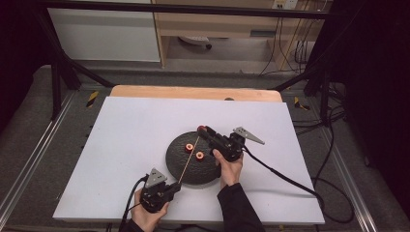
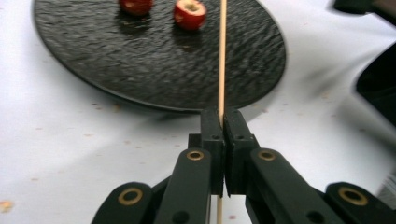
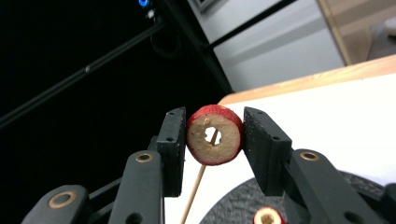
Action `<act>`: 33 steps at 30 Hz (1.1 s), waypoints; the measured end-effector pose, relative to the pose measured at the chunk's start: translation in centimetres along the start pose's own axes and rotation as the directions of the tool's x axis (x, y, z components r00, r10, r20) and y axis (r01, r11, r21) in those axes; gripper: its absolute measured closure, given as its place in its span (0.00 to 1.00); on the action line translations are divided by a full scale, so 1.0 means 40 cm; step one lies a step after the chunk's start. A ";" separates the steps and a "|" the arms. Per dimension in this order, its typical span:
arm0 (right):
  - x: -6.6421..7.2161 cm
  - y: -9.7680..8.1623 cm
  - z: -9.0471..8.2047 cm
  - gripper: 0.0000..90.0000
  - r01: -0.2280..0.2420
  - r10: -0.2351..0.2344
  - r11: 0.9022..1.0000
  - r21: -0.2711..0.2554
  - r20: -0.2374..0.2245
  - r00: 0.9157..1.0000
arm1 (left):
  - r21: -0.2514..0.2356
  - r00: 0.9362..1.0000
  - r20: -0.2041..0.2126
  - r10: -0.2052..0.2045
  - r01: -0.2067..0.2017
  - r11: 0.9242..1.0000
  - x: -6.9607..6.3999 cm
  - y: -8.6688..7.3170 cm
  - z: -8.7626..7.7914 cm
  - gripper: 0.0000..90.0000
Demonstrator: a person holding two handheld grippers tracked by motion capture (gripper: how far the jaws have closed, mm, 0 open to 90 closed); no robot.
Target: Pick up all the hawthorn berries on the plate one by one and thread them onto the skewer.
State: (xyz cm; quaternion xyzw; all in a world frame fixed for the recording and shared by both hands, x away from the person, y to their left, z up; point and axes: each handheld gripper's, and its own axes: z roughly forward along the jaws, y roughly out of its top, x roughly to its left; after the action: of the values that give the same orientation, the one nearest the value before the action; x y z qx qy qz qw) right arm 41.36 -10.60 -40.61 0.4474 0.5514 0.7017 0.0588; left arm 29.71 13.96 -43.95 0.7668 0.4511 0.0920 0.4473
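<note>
A black round plate [image 1: 181, 166] lies mid-table with two red cored fruit slices [image 1: 189, 148] [image 1: 199, 155] on it. My left gripper [image 1: 177, 185], near the plate's front edge, is shut on the lower end of a thin wooden skewer [image 1: 187, 162] that slants up over the plate. In the left gripper view the jaws pinch the skewer [image 2: 222, 56] above the plate [image 2: 163, 70]. My right gripper [image 1: 203, 130] is shut on a third red slice [image 3: 229, 149] at the plate's far rim. The skewer [image 3: 194, 193] has its tip in that slice's hole.
The white board [image 1: 121, 145] covers a wooden table whose far edge [image 1: 193, 92] shows. Cables [image 1: 285, 176] trail right from the right gripper. Black frame bars [image 1: 63, 67] and shelving stand beyond the table. Another slice [image 3: 267, 217] lies on the plate [image 3: 233, 205] under the right jaws.
</note>
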 end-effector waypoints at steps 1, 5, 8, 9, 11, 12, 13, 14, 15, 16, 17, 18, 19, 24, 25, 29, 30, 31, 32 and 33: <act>-0.002 -0.004 0.002 0.68 0.015 -0.015 1.000 -0.014 0.001 1.000 | -0.003 1.000 -0.001 -0.004 0.004 1.000 -0.001 0.000 -0.001 0.98; -0.003 -0.013 0.005 0.68 0.037 -0.037 0.999 -0.032 0.008 0.999 | -0.001 1.000 -0.002 -0.017 0.017 1.000 0.000 -0.002 -0.001 0.98; -0.005 -0.011 0.006 0.68 0.037 -0.037 0.999 -0.029 0.011 0.999 | 0.016 1.000 -0.010 -0.005 0.005 1.000 -0.002 -0.006 0.002 0.98; -0.006 -0.008 0.006 0.68 0.033 -0.033 0.999 -0.031 0.006 0.999 | 0.022 1.000 -0.012 -0.003 0.003 1.000 -0.003 -0.008 0.003 0.98; -0.003 0.000 0.002 0.68 0.025 -0.025 0.999 -0.042 0.004 1.000 | 0.029 1.000 -0.015 -0.002 0.002 1.000 -0.001 -0.014 0.006 0.98; -0.002 0.005 0.000 0.68 0.019 -0.019 0.999 -0.044 -0.001 1.000 | 0.026 1.000 -0.013 -0.002 0.003 1.000 0.000 -0.015 0.007 0.98; -0.001 0.010 -0.001 0.68 0.017 -0.017 0.999 -0.046 -0.004 1.000 | 0.021 1.000 -0.010 0.000 0.000 1.000 0.000 -0.015 0.006 0.98; -0.001 0.013 -0.002 0.68 0.017 -0.018 0.999 -0.045 -0.007 1.000 | 0.012 1.000 -0.005 0.003 -0.003 1.000 -0.002 -0.014 0.005 0.98; -0.001 0.013 -0.003 0.68 0.022 -0.022 0.999 -0.044 -0.005 1.000 | -0.001 1.000 -0.001 0.005 -0.005 1.000 -0.005 -0.013 0.003 0.98; -0.001 0.011 -0.003 0.68 0.024 -0.024 0.999 -0.038 -0.006 1.000 | -0.008 1.000 0.000 0.006 -0.006 1.000 -0.008 -0.011 0.001 0.98; 0.000 0.008 -0.002 0.68 0.018 -0.018 0.999 -0.033 -0.011 1.000 | -0.014 1.000 0.002 0.004 -0.004 1.000 -0.011 -0.010 -0.001 0.98; 0.001 0.003 -0.001 0.68 0.013 -0.013 0.999 -0.031 -0.012 1.000 | -0.016 1.000 0.003 0.002 -0.002 1.000 -0.013 -0.009 -0.001 0.98; 0.000 -0.001 0.000 0.68 0.013 -0.013 0.999 -0.030 -0.015 1.000 | -0.016 1.000 0.006 -0.001 0.001 1.000 -0.014 -0.010 -0.001 0.98; 0.005 -0.016 -0.002 0.68 0.009 -0.009 1.000 -0.017 -0.021 1.000 | 0.001 1.000 0.004 -0.004 0.004 1.000 -0.021 -0.015 0.011 0.98; 0.005 -0.015 -0.003 0.68 0.003 -0.003 1.000 -0.009 -0.022 1.000 | 0.000 1.000 0.003 -0.003 0.003 1.000 -0.021 -0.016 0.013 0.98; 0.004 -0.005 -0.006 0.68 -0.002 0.002 1.000 0.013 -0.023 1.000 | -0.008 1.000 0.008 0.012 -0.012 1.000 -0.022 -0.013 0.006 0.98; 0.002 -0.001 -0.005 0.68 0.001 0.000 1.000 0.017 -0.024 1.000 | -0.015 1.000 0.012 0.013 -0.013 1.000 -0.021 -0.012 0.003 0.98; 0.000 0.002 -0.005 0.68 0.006 -0.005 1.000 0.019 -0.024 1.000 | -0.017 1.000 0.018 0.010 -0.010 1.000 -0.020 -0.011 -0.001 0.98; -0.001 0.006 -0.005 0.68 0.013 -0.012 1.000 0.019 -0.019 1.000 | -0.016 1.000 0.024 0.009 -0.008 1.000 -0.017 -0.010 -0.005 0.98; -0.003 0.009 -0.006 0.68 0.026 -0.026 1.000 0.006 -0.008 1.000 | -0.012 1.000 0.026 0.006 -0.005 1.000 -0.015 -0.011 -0.008 0.98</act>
State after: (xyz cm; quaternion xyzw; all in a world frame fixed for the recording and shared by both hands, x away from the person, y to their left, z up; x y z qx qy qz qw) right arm 41.41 -10.97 -40.36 0.4376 0.5595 0.7009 0.0641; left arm 28.93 13.77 -43.95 0.7665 0.4425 0.0859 0.4575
